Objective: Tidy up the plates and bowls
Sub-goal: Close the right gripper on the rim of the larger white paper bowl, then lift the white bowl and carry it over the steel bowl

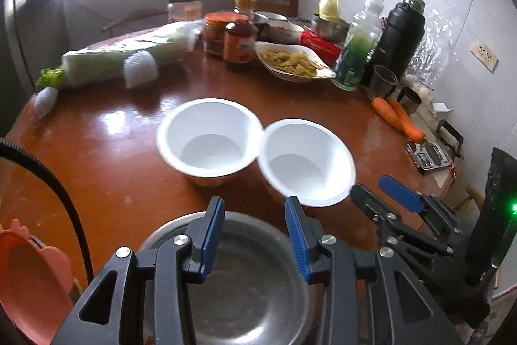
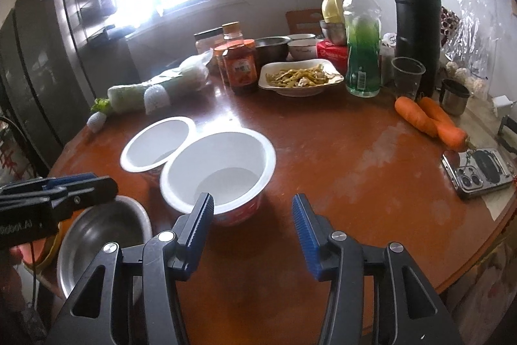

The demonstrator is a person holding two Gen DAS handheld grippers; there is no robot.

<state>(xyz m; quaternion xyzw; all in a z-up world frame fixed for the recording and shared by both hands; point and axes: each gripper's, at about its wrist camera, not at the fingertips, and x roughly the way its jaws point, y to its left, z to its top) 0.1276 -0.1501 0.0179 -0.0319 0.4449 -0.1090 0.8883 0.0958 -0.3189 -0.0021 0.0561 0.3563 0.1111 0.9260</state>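
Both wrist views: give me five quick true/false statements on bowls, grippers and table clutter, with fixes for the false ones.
1. Both white bowls are empty. True.
2. The left gripper is shut on the steel bowl. False: it is open above the bowl, holding nothing.
3. Two carrots lie near the phone. True.
4. The white bowls are stacked. False: they stand side by side, rims about touching.
5. The right gripper holds a white bowl. False: it is open, with the nearer bowl just ahead of its left finger.
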